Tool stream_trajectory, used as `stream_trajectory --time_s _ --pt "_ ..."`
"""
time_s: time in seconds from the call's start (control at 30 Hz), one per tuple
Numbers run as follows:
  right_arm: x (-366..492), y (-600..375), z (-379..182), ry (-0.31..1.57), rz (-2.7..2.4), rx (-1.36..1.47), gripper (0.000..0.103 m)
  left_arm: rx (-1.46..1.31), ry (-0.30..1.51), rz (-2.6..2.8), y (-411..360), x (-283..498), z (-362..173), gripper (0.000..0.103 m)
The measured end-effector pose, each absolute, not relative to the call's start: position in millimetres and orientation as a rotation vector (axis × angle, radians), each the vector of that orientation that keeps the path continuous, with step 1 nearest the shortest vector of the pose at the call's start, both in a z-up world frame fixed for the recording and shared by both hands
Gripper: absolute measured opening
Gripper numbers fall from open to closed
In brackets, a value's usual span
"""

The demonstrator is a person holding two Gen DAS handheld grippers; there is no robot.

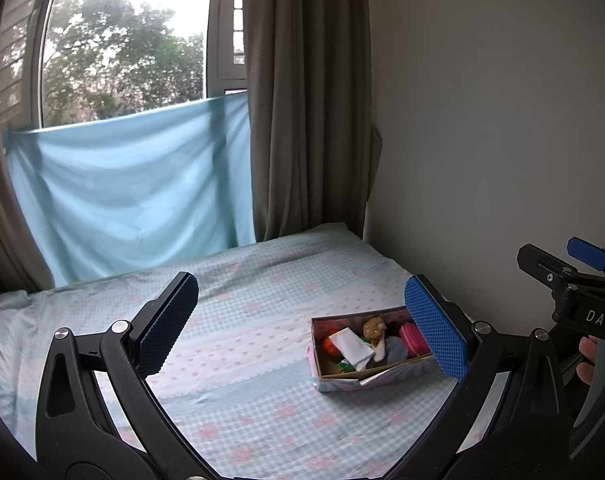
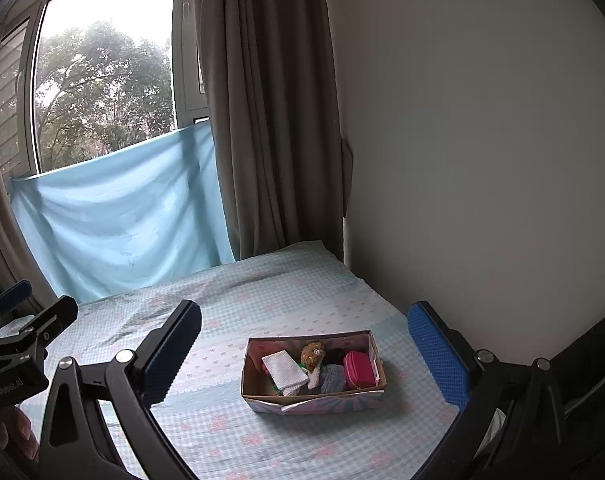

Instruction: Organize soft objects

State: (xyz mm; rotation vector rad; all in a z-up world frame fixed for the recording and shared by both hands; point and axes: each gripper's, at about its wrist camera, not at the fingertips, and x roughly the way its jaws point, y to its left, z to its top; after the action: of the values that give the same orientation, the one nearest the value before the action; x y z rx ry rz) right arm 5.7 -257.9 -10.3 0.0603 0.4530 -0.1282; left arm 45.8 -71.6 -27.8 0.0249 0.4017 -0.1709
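Note:
A shallow cardboard box [image 1: 354, 378] [image 2: 314, 402] sits on the bed. It holds a folded white cloth [image 1: 352, 346] [image 2: 284, 372], a small brown plush [image 1: 374, 328] [image 2: 312, 354], a grey soft item [image 1: 396, 350] [image 2: 334, 378], a pink pouch [image 1: 414, 338] [image 2: 358, 368] and an orange item [image 1: 327, 346]. My left gripper [image 1: 302, 320] is open and empty, held above the bed, left of and before the box. My right gripper [image 2: 306, 344] is open and empty, above and before the box. Each gripper shows at the other view's edge.
The bed [image 1: 242, 312] [image 2: 262, 300] has a light blue checked sheet with pink hearts. A plain wall [image 2: 482, 160] borders it on the right. A brown curtain [image 1: 306, 100] and a blue cloth [image 1: 134, 188] hang below the window behind the bed.

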Motion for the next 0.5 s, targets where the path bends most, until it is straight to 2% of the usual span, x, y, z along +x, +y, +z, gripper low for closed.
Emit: stream_trajectory --time_s 0.5 --pt "10.4 -257.3 -11.6 0.454 -0.124 0.059 0.103 0.018 0.397 -0.161 -67.5 48.0 -31.3 0.103"
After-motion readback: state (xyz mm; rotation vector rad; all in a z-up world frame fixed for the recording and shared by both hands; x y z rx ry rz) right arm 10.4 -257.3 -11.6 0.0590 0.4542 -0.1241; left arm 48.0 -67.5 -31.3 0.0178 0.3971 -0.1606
